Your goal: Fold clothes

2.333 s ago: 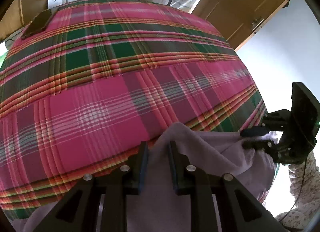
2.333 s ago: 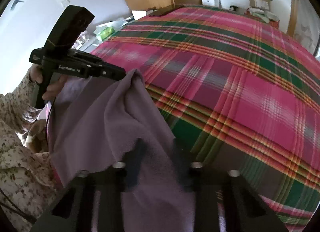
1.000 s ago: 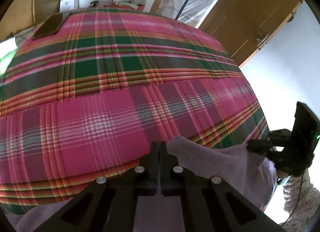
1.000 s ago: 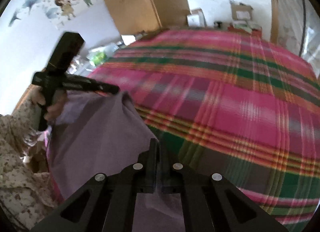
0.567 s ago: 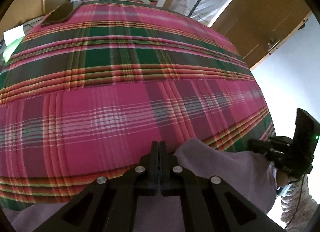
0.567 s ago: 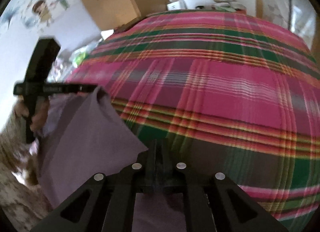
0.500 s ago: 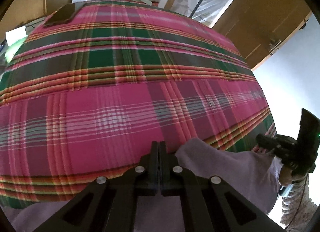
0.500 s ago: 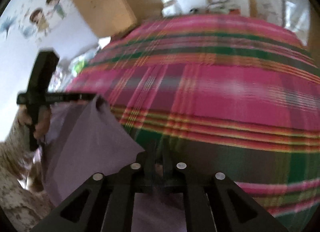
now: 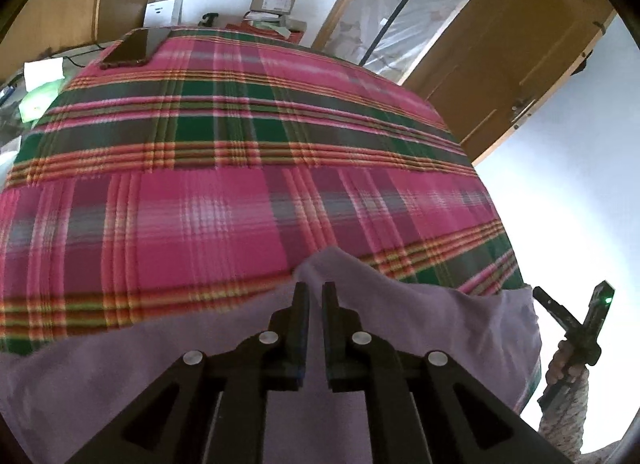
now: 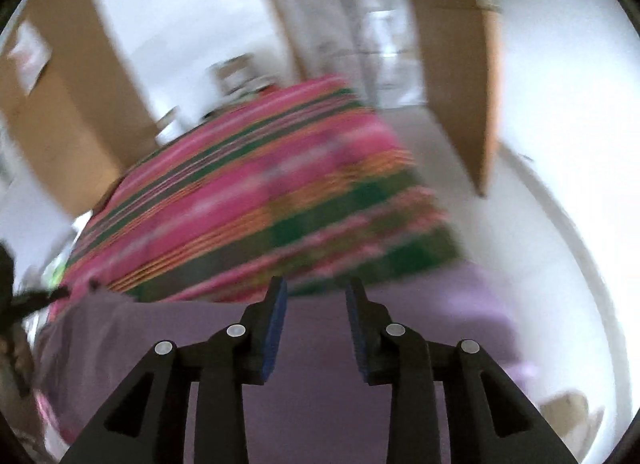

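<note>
The lilac garment (image 9: 420, 316) lies on the near edge of the plaid-covered bed (image 9: 240, 168), its lower part cut off. The left gripper (image 9: 315, 288) has jaws parted by a narrow slit, opening, above the cloth; whether they pinch it is unclear. The right gripper (image 10: 316, 292), badly blurred, has jaws opening with nothing between them.

Our left gripper (image 9: 311, 288) points steeply down, and its jaws are just beginning to part, showing a narrow slit. Our right gripper (image 10: 316, 284) also tilts down. Its jaws are opening wider, with nothing between the blue pads (image 10: 276, 328). Our right hand (image 9: 568, 364) grasps its handle, the patterned sleeve (image 9: 564, 424) below.
</note>
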